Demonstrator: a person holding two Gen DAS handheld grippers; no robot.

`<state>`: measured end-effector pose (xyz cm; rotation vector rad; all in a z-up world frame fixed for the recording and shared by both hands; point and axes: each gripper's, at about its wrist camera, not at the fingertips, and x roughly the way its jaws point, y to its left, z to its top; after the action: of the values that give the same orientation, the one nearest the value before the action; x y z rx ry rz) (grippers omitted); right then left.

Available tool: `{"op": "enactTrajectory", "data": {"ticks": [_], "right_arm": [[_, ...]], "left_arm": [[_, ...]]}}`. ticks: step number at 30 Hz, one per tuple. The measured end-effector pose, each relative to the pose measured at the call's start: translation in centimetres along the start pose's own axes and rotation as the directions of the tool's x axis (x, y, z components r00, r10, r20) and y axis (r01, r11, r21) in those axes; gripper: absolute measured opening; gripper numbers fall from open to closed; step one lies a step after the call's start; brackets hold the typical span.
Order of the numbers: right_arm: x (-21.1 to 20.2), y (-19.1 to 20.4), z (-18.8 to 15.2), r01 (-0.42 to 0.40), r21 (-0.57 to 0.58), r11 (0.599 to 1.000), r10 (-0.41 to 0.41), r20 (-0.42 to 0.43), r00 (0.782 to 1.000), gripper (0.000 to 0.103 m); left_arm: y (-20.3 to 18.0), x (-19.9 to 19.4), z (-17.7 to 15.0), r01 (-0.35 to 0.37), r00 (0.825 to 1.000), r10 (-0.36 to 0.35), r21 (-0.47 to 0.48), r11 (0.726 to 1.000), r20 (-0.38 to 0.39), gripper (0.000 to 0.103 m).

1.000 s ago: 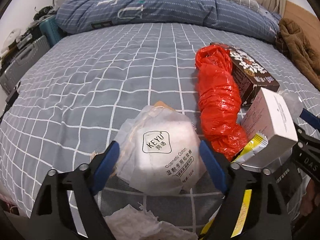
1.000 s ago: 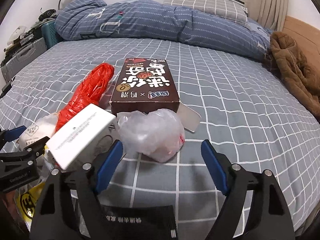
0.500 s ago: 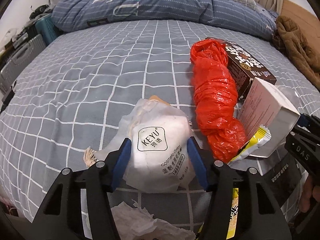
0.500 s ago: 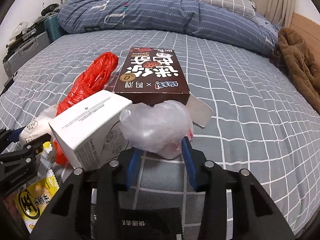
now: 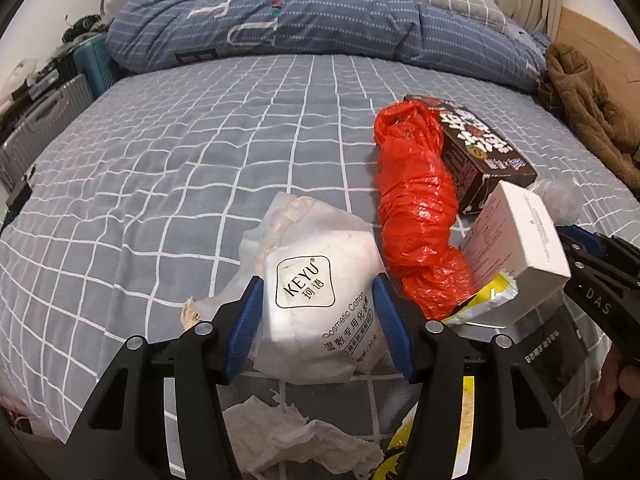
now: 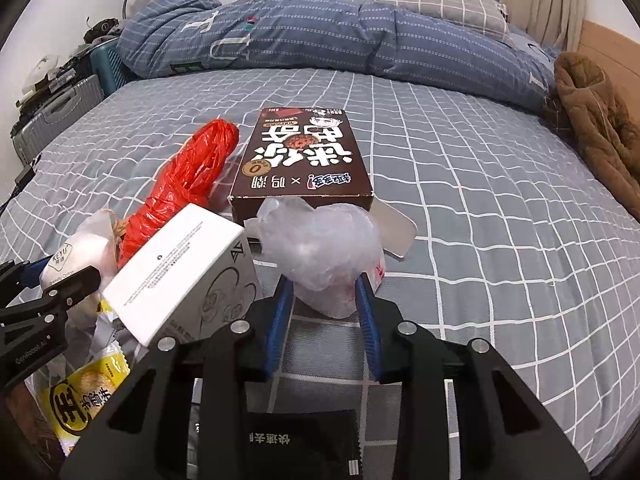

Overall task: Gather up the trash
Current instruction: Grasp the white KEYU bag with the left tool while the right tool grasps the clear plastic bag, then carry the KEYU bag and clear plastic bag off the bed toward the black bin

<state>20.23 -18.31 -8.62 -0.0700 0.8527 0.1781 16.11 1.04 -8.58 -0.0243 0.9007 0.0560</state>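
A: Blue pads of the left tool (image 5: 316,320) are closing on the white cotton-pad pouch (image 5: 316,300) and already press its two flanks. State of the right tool?

B: Right tool (image 6: 322,300) is likewise closing; its pads bear on the lower sides of the clear crumpled bag (image 6: 320,252), which bulges above them. Both tools are grasping.

A: Landmark for position?

B: Use the red plastic bag (image 5: 416,208). Its long axis runs away from the tools, up the bed (image 5: 180,152). The pouch lies just to its left, directly ahead of the left tool. The clear bag lies to its right, beyond the white carton (image 6: 180,272), against the near end of the brown box (image 6: 304,160).

A: Governing relation for the next move?

B: Each item sits centred between its own tool's pads, so a straight lift should suffice. Judgement: the white carton leans close to the right tool's left finger and may be nudged.
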Motion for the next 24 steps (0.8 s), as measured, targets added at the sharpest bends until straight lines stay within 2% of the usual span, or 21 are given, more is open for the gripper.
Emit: {"op": "enactTrajectory", "data": {"ticks": [5, 7, 12, 13, 16, 17, 24], "right_arm": [[-0.9, 0.2, 0.1, -0.009, -0.003, 1.000, 0.009, 0.018, 1.000, 0.028], [-1.3, 0.3, 0.2, -0.010, -0.012, 1.000, 0.010, 0.024, 1.000, 0.015], [-1.3, 0.3, 0.2, -0.016, -0.010, 1.000, 0.016, 0.020, 1.000, 0.015], [-1.4, 0.3, 0.2, -0.014, -0.005, 1.000, 0.014, 0.031, 0.999, 0.015], [-1.3, 0.3, 0.2, -0.014, 0.005, 1.000, 0.014, 0.050, 0.999, 0.047], [-1.1, 0.4, 0.3, -0.011, 0.006, 1.000, 0.010, 0.053, 0.999, 0.053], [1.1, 0.1, 0.3, -0.004, 0.014, 1.000, 0.004, 0.009, 1.000, 0.053]], "left_arm": [[0.1, -1.3, 0.2, 0.013, 0.999, -0.013, -0.003, 1.000, 0.030, 0.055], [0.3, -1.8, 0.3, 0.017, 0.999, -0.016, -0.004, 1.000, 0.038, 0.055], [0.5, -2.4, 0.2, 0.021, 0.999, -0.021, -0.009, 1.000, 0.050, 0.055], [0.5, -2.3, 0.2, 0.021, 0.999, -0.020, -0.010, 1.000, 0.046, 0.055], [0.5, -2.0, 0.0, 0.019, 0.999, -0.019, -0.011, 1.000, 0.035, 0.055], [0.5, -1.9, 0.0, 0.019, 0.999, -0.018, -0.009, 1.000, 0.032, 0.055], [0.4, -1.5, -0.1, 0.016, 1.000, -0.016, -0.003, 1.000, 0.025, 0.055]]}}
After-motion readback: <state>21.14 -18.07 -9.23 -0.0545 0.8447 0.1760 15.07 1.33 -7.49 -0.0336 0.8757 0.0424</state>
